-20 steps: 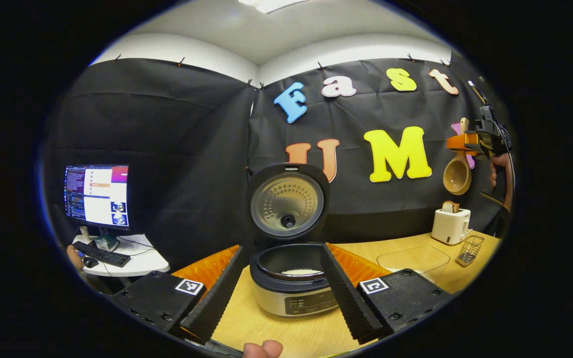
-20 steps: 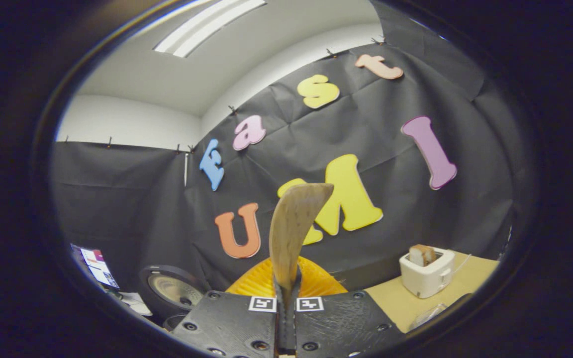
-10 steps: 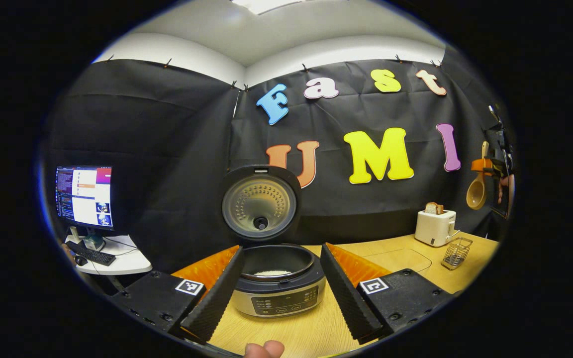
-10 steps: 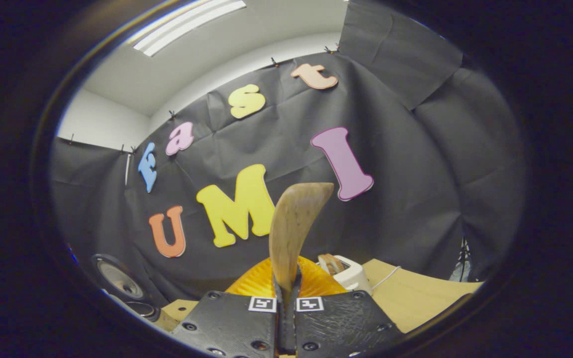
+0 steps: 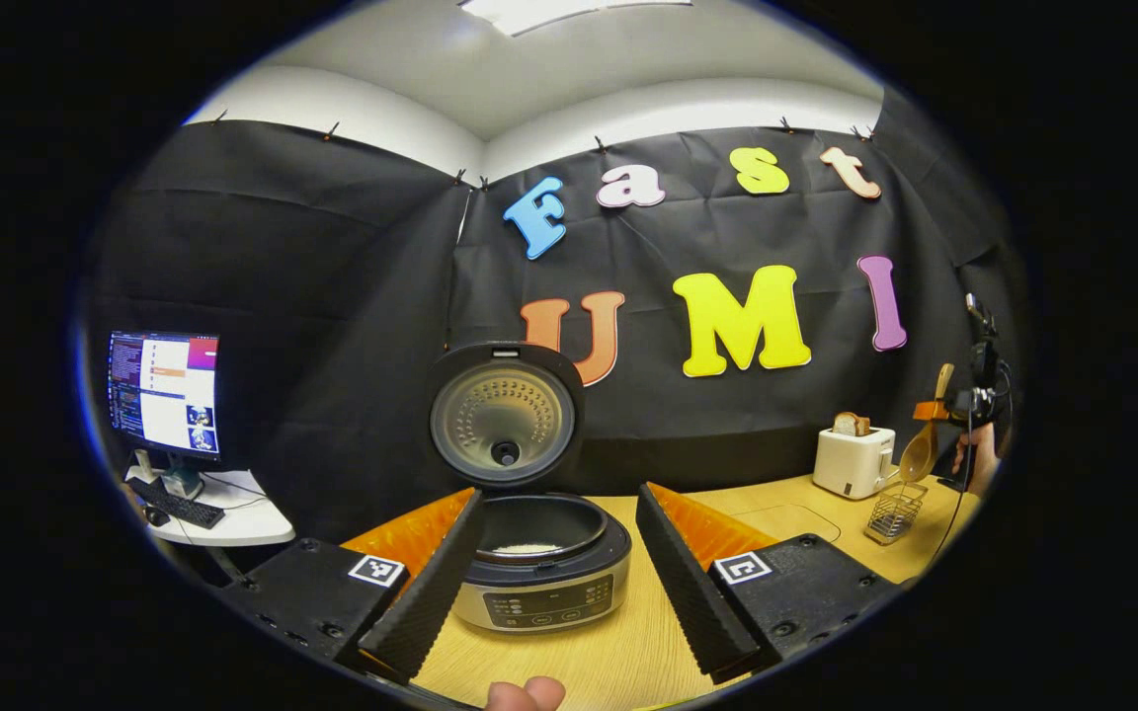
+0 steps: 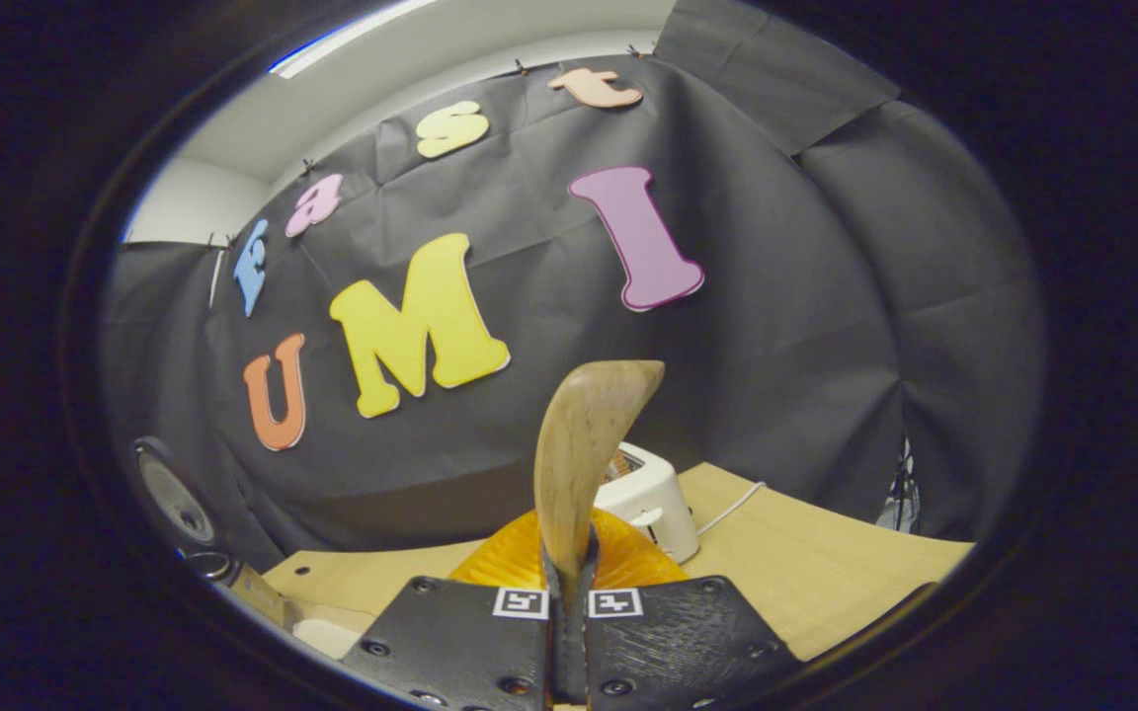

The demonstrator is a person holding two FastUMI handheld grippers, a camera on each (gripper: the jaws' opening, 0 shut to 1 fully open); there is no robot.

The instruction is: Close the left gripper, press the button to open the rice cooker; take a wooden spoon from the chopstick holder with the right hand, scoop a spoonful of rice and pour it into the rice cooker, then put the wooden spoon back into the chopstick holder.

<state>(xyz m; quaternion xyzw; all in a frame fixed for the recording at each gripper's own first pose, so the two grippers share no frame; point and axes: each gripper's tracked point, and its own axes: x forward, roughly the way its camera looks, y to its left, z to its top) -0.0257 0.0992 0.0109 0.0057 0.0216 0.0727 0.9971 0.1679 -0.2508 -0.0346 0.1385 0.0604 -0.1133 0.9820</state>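
The rice cooker stands on the desk with its lid swung up, and a patch of white rice lies in the bottom of its pot, so the button press and the scoop-and-pour look finished; what appears to remain is returning the wooden spoon to the chopstick holder. The right gripper has its fingers pressed together on the spoon's handle, the handle rising out of the narrow slit between them in the right gripper view. From the left gripper view the same spoon hangs bowl-down from that gripper at the far right, the bowl just above the wire chopstick holder and near the toaster, so the lowering into the holder seems to be the step in hand and not yet done. The left gripper is spread wide and holds nothing, its two fingers framing the cooker from well short of it. Counting: one rice cooker, one wooden spoon, one chopstick holder, one white toaster with one slice of bread standing in it, and two grippers. A monitor and keyboard sit on a separate small table to the left.
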